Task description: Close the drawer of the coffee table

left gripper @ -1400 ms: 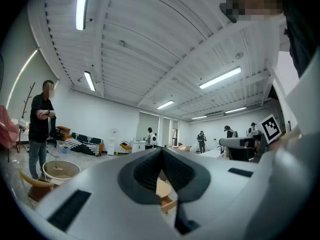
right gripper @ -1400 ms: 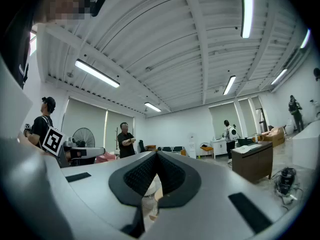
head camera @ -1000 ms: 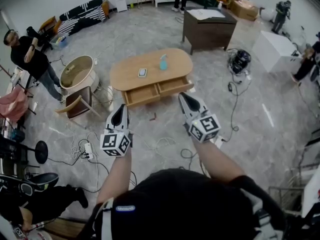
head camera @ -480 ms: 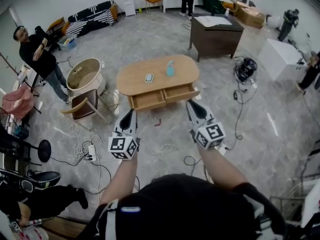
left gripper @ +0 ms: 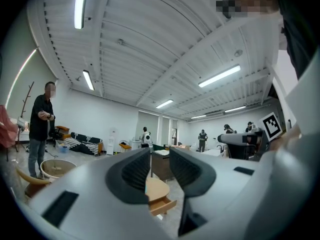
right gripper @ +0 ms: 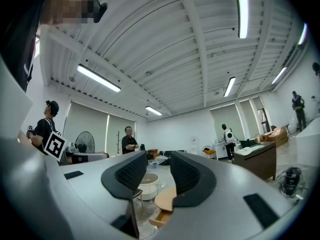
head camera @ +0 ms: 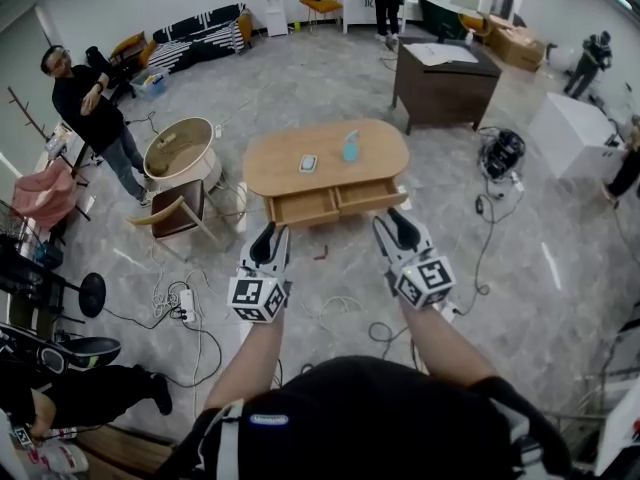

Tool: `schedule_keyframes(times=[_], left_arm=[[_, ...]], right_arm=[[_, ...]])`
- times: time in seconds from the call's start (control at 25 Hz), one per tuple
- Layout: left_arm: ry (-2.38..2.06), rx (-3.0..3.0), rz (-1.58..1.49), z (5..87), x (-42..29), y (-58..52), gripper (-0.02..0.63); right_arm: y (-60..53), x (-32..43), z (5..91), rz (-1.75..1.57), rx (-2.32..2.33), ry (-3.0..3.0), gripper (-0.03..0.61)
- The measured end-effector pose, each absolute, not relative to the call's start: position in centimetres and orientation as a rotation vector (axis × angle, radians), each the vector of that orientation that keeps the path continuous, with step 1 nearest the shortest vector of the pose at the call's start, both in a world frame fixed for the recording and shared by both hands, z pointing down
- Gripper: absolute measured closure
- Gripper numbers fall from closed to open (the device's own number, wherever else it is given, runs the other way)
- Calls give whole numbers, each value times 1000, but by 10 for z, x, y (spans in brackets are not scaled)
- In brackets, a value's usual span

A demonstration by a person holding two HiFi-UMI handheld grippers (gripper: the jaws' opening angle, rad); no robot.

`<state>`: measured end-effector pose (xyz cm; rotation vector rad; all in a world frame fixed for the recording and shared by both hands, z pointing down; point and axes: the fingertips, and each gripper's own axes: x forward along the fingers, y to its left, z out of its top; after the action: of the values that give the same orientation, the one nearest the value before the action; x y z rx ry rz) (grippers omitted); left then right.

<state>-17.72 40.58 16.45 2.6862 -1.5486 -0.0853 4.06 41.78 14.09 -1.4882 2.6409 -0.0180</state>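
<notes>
Opening just registered at dark left gripper [head camera: 270, 230] and dark right gripper [head camera: 395, 218]: jaws moderately apart, gripping nothing. Located at frame centre: low oval light-wood bench [head camera: 280, 163], two wooden drawers [head camera: 305, 208] pulled out, well apart from jaws. Judged: closing outstanding, approach required.

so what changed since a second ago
Both the left gripper and right gripper have just been opening, from shut to jaws apart, nothing between them. Both still hover short of the coffee table, whose two drawers remain open.
</notes>
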Motion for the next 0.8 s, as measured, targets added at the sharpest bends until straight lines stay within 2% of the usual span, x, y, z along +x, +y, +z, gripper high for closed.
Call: schedule_keyframes(times=[0.08,0.28,0.8], left_arm=[[-1566,2685,-87,167,-173,403,457],[-1619,2667,-104,166,-170,396,400],[-1725,2600,-100,166,-161,381,379]], right_arm=[[416,45,142,-21,-1464,2648,437],[411,60,139,-13,-1444,2641,382],[391,112,139,-16,-1484,2588,370]])
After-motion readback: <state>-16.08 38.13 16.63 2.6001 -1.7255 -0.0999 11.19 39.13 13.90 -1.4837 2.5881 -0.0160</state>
